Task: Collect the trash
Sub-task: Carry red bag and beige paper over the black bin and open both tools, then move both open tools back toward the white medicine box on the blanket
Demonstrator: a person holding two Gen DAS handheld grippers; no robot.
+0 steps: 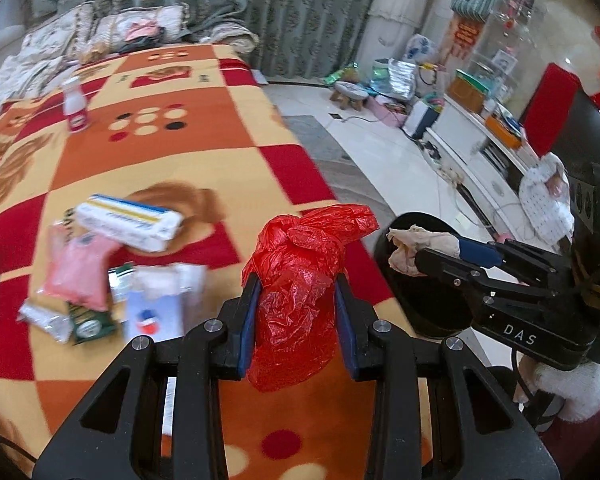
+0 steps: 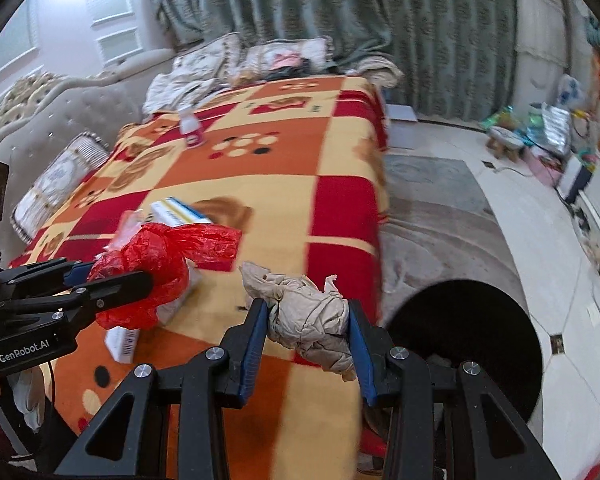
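**Spotter:** What have you got in the left gripper (image 1: 296, 312)?

**Operator:** I have a crumpled red plastic bag (image 1: 300, 280) clamped between its blue pads; the bag bulges above the fingertips and hangs out below them. My left jaws are pressed against it on both sides.

**Spotter:** And the right?

**Operator:** My right gripper (image 2: 308, 328) is closed on a wad of beige crumpled paper (image 2: 304, 316), which sticks out ahead of and to the left of the jaws. From the left camera I see that gripper off to the right of my left jaws, its tip over the round black opening of the bin (image 1: 416, 280).

**Spotter:** Where's the bin from the right side?

**Operator:** Just right of my right jaws and below them, on the floor beside the blanket (image 2: 260, 168) edge.

**Spotter:** Anything left on the blanket?

**Operator:** Yes. Beyond and left of my left jaws I see a white box with a blue and yellow stripe (image 1: 130, 222), a pink packet (image 1: 78, 272), a green packet (image 1: 88, 320) and a blurred white packet. Further ahead stands a small white bottle (image 1: 75, 106).
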